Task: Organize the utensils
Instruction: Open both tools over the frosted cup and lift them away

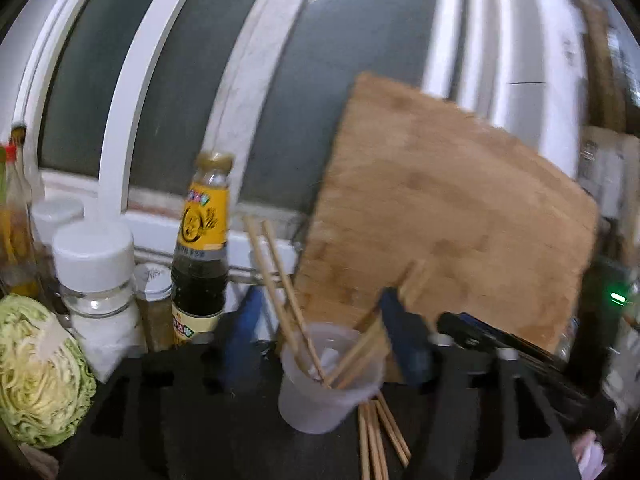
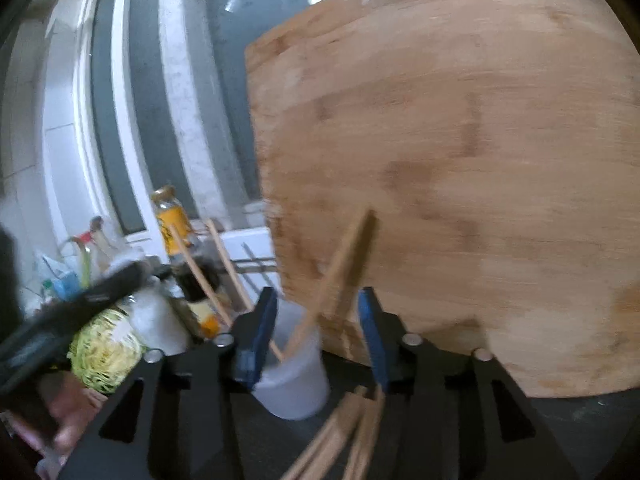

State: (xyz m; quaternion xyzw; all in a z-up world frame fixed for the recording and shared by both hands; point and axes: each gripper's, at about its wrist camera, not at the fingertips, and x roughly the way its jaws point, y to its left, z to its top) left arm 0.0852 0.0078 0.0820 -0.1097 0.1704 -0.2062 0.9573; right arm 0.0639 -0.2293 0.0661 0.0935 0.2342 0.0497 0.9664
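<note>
A translucent plastic cup point(image 1: 328, 384) stands on the dark counter and holds several wooden chopsticks point(image 1: 280, 288). More chopsticks point(image 1: 380, 436) lie on the counter in front of it. My left gripper point(image 1: 320, 340) is open, its blue-padded jaws on either side of the cup. In the right wrist view the cup point(image 2: 294, 380) sits by the left jaw of my right gripper point(image 2: 316, 336), which is open. Chopsticks point(image 2: 340, 276) in the cup lean up between the jaws, blurred. Loose chopsticks point(image 2: 344, 436) lie below.
A large wooden cutting board point(image 1: 440, 220) leans against the window behind the cup point(image 2: 460, 180). To the left stand a sauce bottle point(image 1: 200, 252), white-capped jars point(image 1: 96, 280) and a halved cabbage point(image 1: 36, 368). The right gripper's black body point(image 1: 500, 344) shows at right.
</note>
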